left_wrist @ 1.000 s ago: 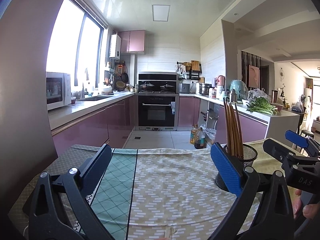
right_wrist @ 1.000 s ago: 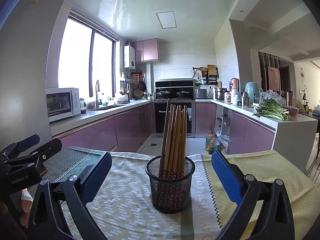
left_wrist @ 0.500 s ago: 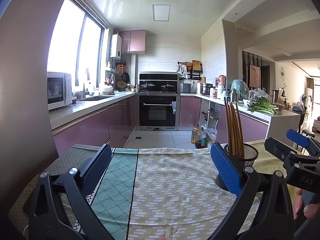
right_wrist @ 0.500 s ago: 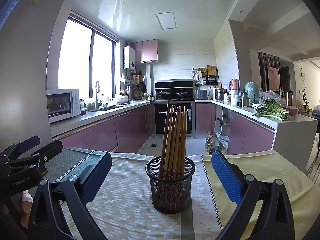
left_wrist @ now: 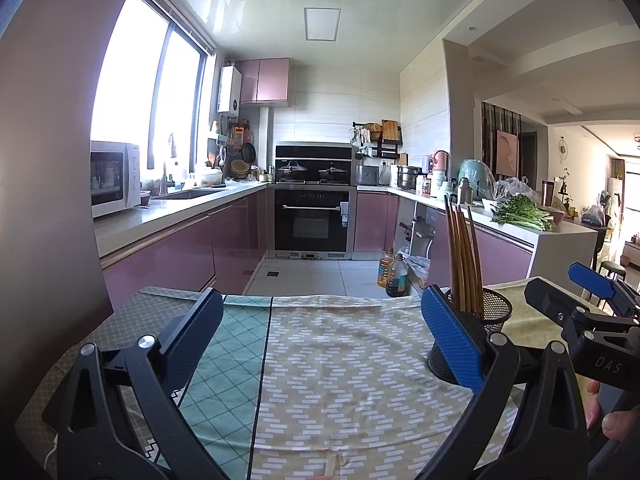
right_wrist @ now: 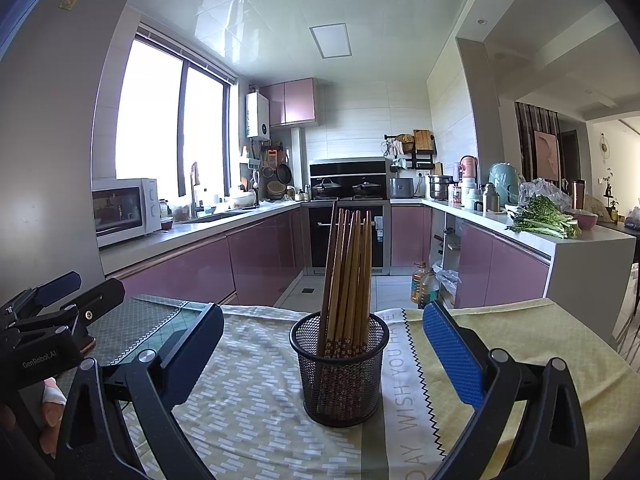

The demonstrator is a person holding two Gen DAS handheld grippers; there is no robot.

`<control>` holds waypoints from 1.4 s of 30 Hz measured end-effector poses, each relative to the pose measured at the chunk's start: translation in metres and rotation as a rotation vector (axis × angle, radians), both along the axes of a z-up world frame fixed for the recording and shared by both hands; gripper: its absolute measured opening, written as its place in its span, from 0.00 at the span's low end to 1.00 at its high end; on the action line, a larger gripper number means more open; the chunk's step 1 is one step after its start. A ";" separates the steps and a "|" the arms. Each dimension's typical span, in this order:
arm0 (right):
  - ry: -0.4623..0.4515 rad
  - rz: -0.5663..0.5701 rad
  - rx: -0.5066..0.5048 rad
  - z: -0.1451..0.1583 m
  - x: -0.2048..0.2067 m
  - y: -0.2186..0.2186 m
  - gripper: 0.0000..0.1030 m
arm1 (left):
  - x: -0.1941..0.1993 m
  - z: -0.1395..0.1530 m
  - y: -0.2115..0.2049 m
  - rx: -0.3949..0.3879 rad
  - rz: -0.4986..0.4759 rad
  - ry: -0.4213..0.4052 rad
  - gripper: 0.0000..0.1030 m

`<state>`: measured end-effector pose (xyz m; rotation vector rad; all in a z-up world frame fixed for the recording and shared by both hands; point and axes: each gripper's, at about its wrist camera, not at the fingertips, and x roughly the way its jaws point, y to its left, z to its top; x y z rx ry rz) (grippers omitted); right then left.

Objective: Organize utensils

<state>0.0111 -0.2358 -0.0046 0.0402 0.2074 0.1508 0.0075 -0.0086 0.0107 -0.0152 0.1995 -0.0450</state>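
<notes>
1. Table, kitchen behind. A black wire-mesh holder (right_wrist: 339,372) stands upright on the patterned tablecloth (right_wrist: 248,400), toward the far edge of the table, with a bundle of wooden chopsticks (right_wrist: 348,276) standing in it, handles up, leaning slightly against the rim.
2. Right gripper (right_wrist: 320,352): fingers spread wide, nothing between them. The holder sits centred in the gap, a little beyond the blue pads (right_wrist: 452,356), not touched.
3. Left gripper (left_wrist: 320,340): fingers likewise wide apart and empty, over bare cloth near the table's middle. In its view the holder (left_wrist: 488,316) is off to the right, partly hidden behind the right-hand pad, with the chopstick tops (left_wrist: 464,260) showing above.
4. Change over the last second: almost none. Both views hold the same framing as a second ago; the holder and chopsticks have not shifted. The left view has drifted only a touch.
5. Reading: no loose utensils visible on the cloth in either view. Chopsticks all look to be in the holder, so the task seems at or near its end, both tools idle. Whether anything lies outside the frame, cannot tell.
6. Risk, if the holder is handled next: light mesh with tall sticks, likely tips easily.
</notes>
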 end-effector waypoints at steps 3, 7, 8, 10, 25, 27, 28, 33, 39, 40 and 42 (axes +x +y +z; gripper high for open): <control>0.000 -0.001 0.004 -0.001 0.000 0.000 0.94 | 0.000 0.000 -0.001 0.002 0.001 0.000 0.94; 0.001 -0.001 0.006 -0.002 0.000 0.001 0.94 | 0.000 0.000 -0.002 0.005 0.004 -0.002 0.94; 0.003 -0.001 0.006 -0.002 0.000 0.001 0.94 | 0.000 0.000 -0.002 0.005 0.004 -0.002 0.94; 0.001 -0.002 0.006 -0.003 0.000 0.001 0.94 | 0.000 0.000 -0.002 0.007 0.003 -0.003 0.94; 0.001 0.000 0.008 -0.003 0.001 0.003 0.94 | 0.001 -0.001 -0.002 0.009 0.005 -0.002 0.94; 0.002 0.000 0.008 -0.003 0.001 0.003 0.94 | 0.001 -0.001 -0.002 0.009 0.005 -0.002 0.94; 0.002 0.000 0.010 -0.003 0.001 0.003 0.94 | 0.001 -0.001 -0.002 0.009 0.005 -0.003 0.94; 0.002 0.001 0.010 -0.003 0.001 0.003 0.94 | 0.001 -0.001 -0.002 0.008 0.005 -0.001 0.94; 0.003 0.001 0.012 -0.003 0.001 0.003 0.94 | 0.002 -0.001 -0.002 0.009 0.004 -0.002 0.94; 0.003 0.000 0.012 -0.003 0.002 0.003 0.94 | 0.002 -0.002 -0.002 0.010 0.005 -0.001 0.94; 0.002 0.000 0.011 -0.003 0.001 0.003 0.94 | 0.001 -0.001 -0.002 0.009 0.005 -0.001 0.94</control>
